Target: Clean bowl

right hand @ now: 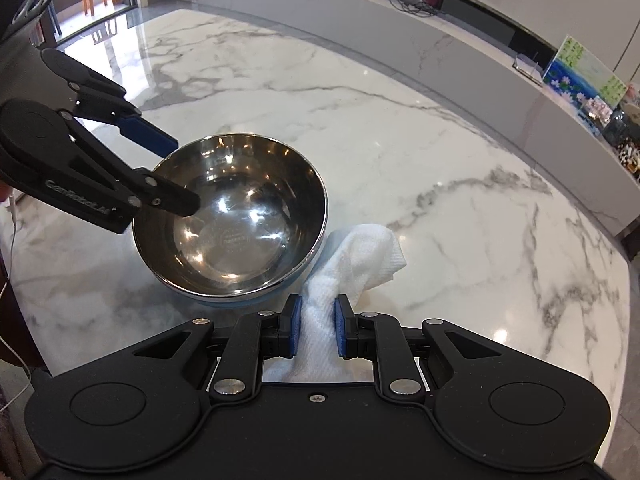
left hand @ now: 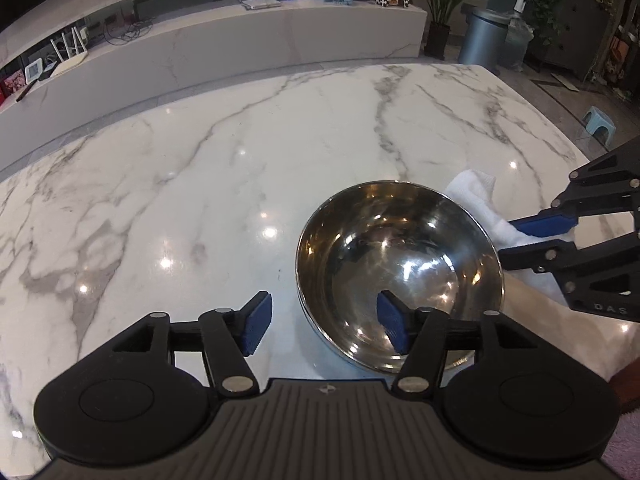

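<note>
While my left gripper (left hand: 324,326) hangs low in the left wrist view, its blue pads stand apart astride the near rim of the round, polished stainless-steel bowl (left hand: 400,268), one pad outside the wall and one inside, neither pressing on the metal. That bowl sits upright on the white, grey-veined marble table (left hand: 200,184), right of centre in the frame. Further right, my right gripper (right hand: 316,330) is pinched tight on the soft white terry cloth (right hand: 360,256), which trails onto the table just beside the bowl. I judge the bowl light, rigid and slick, likely to skate on the glossy stone, so the thin rim is where to clamp. The cloth is limp and will bunch.
</note>
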A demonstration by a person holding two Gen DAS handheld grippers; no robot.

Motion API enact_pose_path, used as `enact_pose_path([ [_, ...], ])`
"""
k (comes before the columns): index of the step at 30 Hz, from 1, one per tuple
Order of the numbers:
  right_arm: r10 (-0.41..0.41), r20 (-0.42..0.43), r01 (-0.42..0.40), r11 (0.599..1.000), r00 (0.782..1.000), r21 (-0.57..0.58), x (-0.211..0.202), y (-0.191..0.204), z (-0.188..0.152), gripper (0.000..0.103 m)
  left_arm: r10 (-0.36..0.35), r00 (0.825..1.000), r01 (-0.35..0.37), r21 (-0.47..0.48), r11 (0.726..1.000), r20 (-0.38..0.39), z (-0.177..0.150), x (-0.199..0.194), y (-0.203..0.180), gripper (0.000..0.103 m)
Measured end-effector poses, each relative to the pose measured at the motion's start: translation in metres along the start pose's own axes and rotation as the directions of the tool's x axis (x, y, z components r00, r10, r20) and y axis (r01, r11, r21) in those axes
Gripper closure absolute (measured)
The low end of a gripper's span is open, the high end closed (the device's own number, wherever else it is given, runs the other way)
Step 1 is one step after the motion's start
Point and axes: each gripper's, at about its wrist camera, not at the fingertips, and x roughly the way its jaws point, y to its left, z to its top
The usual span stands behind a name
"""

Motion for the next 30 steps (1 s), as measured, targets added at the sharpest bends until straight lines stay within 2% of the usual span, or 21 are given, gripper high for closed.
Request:
enact_pose_path([
  [3, 0.0, 0.001, 0.0, 1.0, 1.0, 0.002, 0.0, 0.002, 0.0, 0.087, -0.027, 0.999, 0.026, -0.019, 0.999, -0.043, -0.004, 0.005, 0.002, 0.046],
  [6, 0.003, 0.002, -0.003, 1.0, 1.0, -0.001, 0.0, 0.004, -0.001, 0.087, -0.049, 0.998, 0.047, -0.049, 0.998, -0.047, -0.006, 0.005, 0.004, 0.047],
  [10, 0.008, 0.001, -0.008, 1.0, 1.0, -0.008, -0.001, 0.006, -0.002, 0.087, -0.092, 0.995, 0.09, -0.06, 0.994, -0.033, -0.006, 0.0, 0.0, 0.056],
  [14, 0.017, -0.003, -0.017, 1.0, 1.0, -0.015, -0.002, 0.008, -0.003, 0.087, -0.076, 0.997, 0.074, -0.053, 0.996, -0.025, -0.005, 0.003, 0.0, 0.064],
  [30, 0.052, -0.036, -0.052, 0.999, 0.998, 0.016, 0.014, 0.022, -0.005, 0.087, -0.027, 0.999, 0.029, -0.063, 0.998, 0.022, 0.006, 0.016, 0.003, 0.064],
])
